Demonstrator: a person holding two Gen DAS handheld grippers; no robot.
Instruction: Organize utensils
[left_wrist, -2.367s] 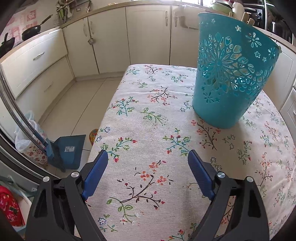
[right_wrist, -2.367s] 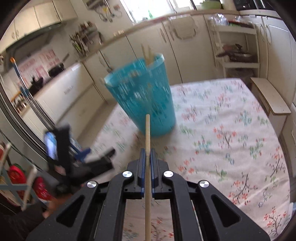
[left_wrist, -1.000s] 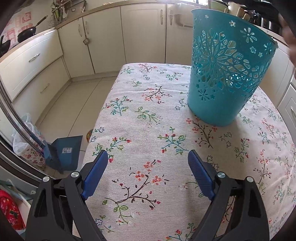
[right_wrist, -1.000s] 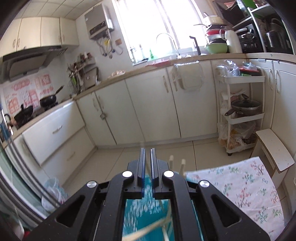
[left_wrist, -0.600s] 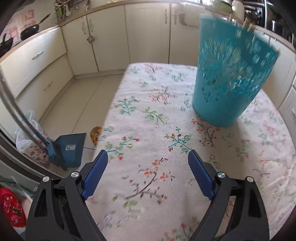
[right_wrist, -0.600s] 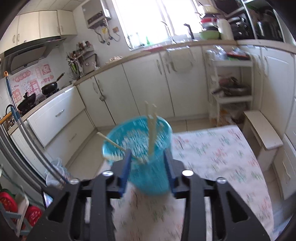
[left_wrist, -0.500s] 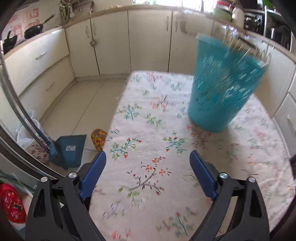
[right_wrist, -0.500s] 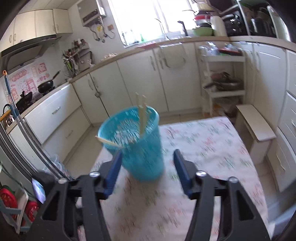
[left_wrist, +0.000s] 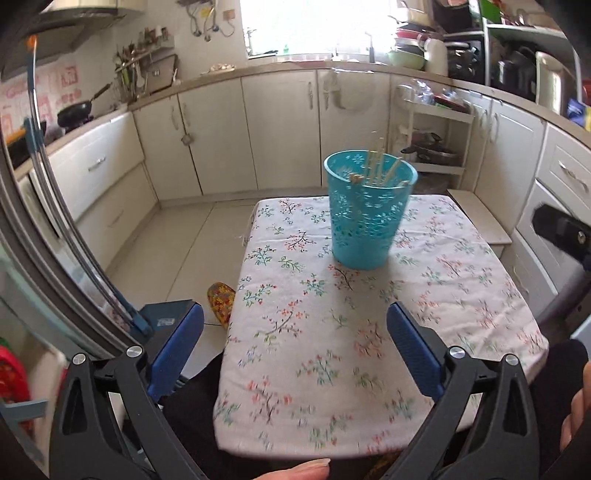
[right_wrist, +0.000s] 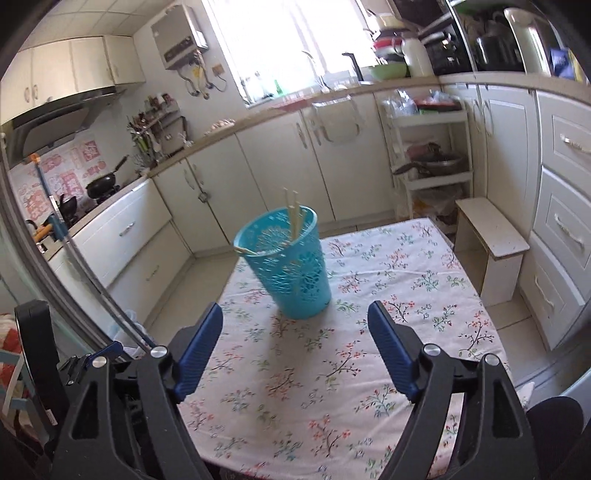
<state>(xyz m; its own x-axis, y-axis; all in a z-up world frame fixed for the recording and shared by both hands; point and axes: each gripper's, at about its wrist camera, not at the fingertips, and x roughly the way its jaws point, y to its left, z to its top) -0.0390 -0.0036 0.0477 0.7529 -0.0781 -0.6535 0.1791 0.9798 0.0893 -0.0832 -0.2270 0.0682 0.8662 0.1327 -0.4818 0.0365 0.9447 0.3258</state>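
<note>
Teal perforated plastic basket (left_wrist: 369, 210) stands upright on floral-print tablecloth (left_wrist: 332, 350), toward table's far end. Pale wooden chopsticks (right_wrist: 293, 216) lean inside basket, tips above rim; one rests slanted across rim. Left gripper (left_wrist: 295, 345) spread wide, empty, above near part of table. Right gripper (right_wrist: 295, 347) likewise wide apart, empty, well short of basket.

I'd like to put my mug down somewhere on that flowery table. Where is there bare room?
Nearly everywhere: only the teal basket holding chopsticks stands on the floral tablecloth, toward the far middle. The near half, between the basket and the open right gripper, is bare, as are both side strips.
</note>
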